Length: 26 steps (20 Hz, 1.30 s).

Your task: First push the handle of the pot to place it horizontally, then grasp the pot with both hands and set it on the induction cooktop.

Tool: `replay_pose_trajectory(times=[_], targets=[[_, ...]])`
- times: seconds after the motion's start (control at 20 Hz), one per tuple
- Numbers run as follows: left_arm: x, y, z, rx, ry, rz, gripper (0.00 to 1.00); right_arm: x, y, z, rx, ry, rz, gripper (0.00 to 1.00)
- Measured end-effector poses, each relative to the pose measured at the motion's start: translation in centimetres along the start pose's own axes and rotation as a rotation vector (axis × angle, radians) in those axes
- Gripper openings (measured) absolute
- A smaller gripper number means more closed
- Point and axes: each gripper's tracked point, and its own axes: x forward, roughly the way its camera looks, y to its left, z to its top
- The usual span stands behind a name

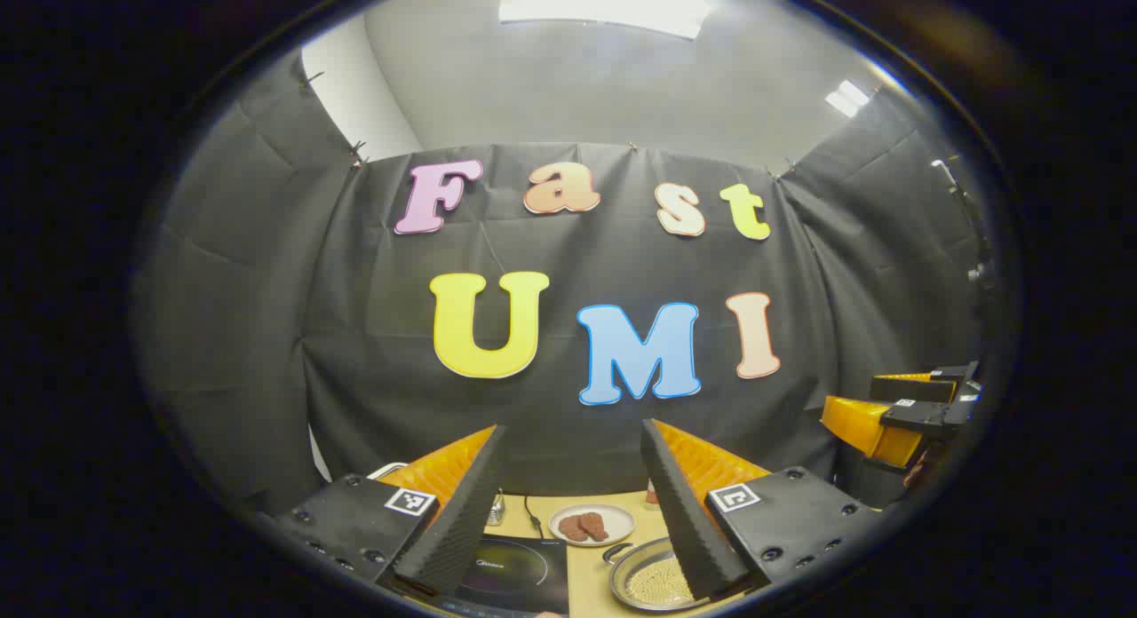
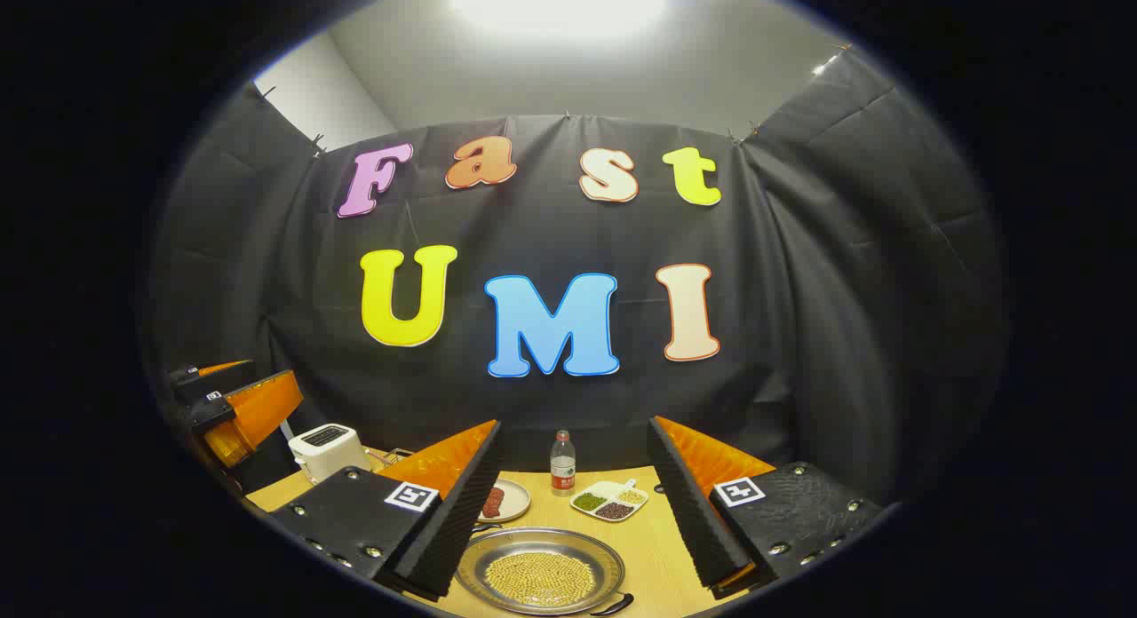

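Pot [image 2: 542, 581] sits on the wooden table [image 2: 662, 547], shallow round metal pan with a layer of yellowish grains inside, one dark handle [image 2: 613, 606] showing at its near right rim in the right gripper view. In the left gripper view the same pot [image 1: 653, 582] lies just right of the black induction cooktop [image 1: 515, 572], apart from it, not on it. Left gripper [image 1: 573, 503] is held up above the table, aimed level at the booth wall, fingers spread wide with nothing between them; cooktop shows below its left finger, pot below its right finger. Right gripper [image 2: 573, 503] has the same pose: raised, level, fingers spread wide, empty, pot framed low between them. Neither gripper touches the pot. Each gripper shows at the edge of the other's view, roughly at the same height, well apart. Behind the pot: a plate with brownish-red pieces [image 1: 592, 524], a small bottle with a red label [image 2: 562, 463], and a divided dish of beans [image 2: 608, 501]. White toaster [image 2: 329, 451] at the table's far left in the right gripper view.
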Motion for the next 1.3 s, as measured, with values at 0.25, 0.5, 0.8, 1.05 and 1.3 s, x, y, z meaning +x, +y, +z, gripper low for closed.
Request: replay_pose_trajectory(times=[0.25, 0.5, 0.8, 1.05, 1.3], targets=[[-0.1, 0.5, -0.4, -0.009, 0.013, 0.002, 0.99, 0.1, 0.7, 0.0, -0.014, 0.004, 0.012, 0.97], [-0.4, 0.6, -0.9, -0.003, 0.023, 0.003, 0.99, 0.0, 0.8, -0.5, -0.014, 0.010, 0.019, 0.97], [0.1, 0.5, -1.2, 0.005, 0.026, 0.016, 0.99, 0.7, 0.8, -1.2, -0.019, 0.021, 0.033, 0.98], [0.7, 0.3, -1.2, 0.005, 0.029, 0.026, 0.97, 1.6, 0.4, -2.7, -0.028, 0.051, 0.051, 0.97], [1.6, 0.1, -2.1, 0.011, 0.050, 0.034, 0.96, 2.4, -0.2, -6.1, -0.006, 0.137, 0.057, 0.97]])
